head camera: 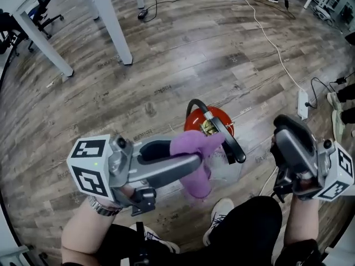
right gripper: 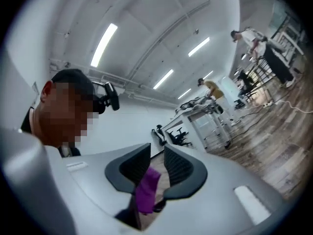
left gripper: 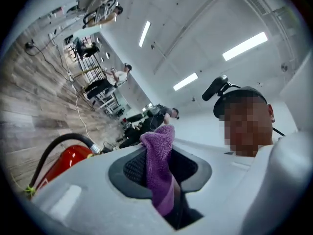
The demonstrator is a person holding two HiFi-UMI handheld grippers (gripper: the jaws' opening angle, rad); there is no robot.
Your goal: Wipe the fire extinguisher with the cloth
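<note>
Cloth point(head camera: 195, 184) is hanging gripped in left tongs point(head camera: 192, 159); right tongs point(right gripper: 156, 164) are standing open. Keeping grip firm, press cloth flat against extinguisher point(head camera: 192, 122).

Purple cloth point(head camera: 195, 183) clamped in L gripper point(head camera: 188, 158) jaws, hangs by red fire ext. point(head camera: 192, 123), upright on floor point(head camera: 166, 65).

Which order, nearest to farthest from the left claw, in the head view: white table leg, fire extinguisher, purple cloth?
1. purple cloth: clamped in the left claw itself, hanging below its tips.
2. fire extinguisher: on the floor just beyond the claw's tips, centre of view.
3. white table leg: far off, upper left.
</note>
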